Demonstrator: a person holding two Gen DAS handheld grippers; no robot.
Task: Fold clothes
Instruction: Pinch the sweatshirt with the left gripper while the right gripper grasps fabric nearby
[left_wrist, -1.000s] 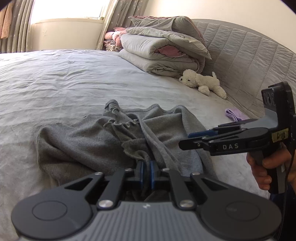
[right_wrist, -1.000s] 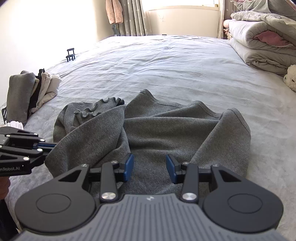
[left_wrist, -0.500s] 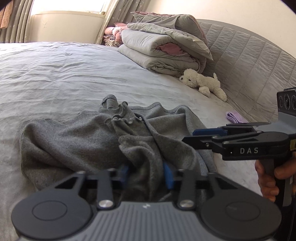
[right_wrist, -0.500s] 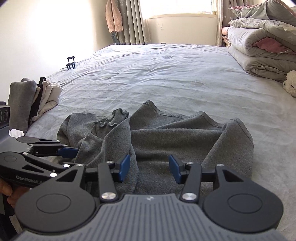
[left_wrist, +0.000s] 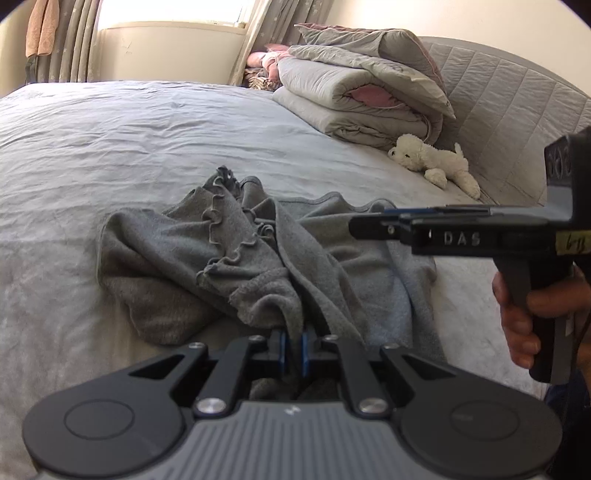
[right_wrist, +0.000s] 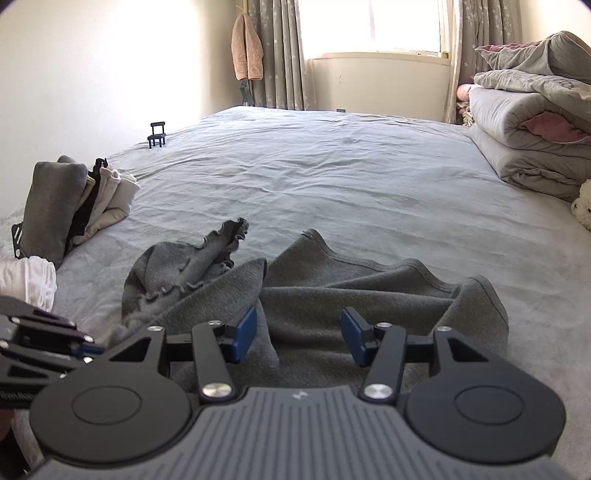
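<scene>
Grey garment (left_wrist: 258, 266) lay bunched at the bed's (left_wrist: 129, 140) near edge, left gripper (left_wrist: 291, 347) clamping its fold, right gripper (right_wrist: 298, 334) spread, bare sheet beyond.

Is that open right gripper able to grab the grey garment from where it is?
Probably yes: the right gripper is open just above the grey garment, with nothing between them; the left gripper already pinches another fold.

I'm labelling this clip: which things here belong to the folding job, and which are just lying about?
Job: crumpled grey frilled knit garment; left tongs shut on it; right tongs open above it.

Lying about: white plush toy dog; folded grey quilts; small black toy chair.
</scene>
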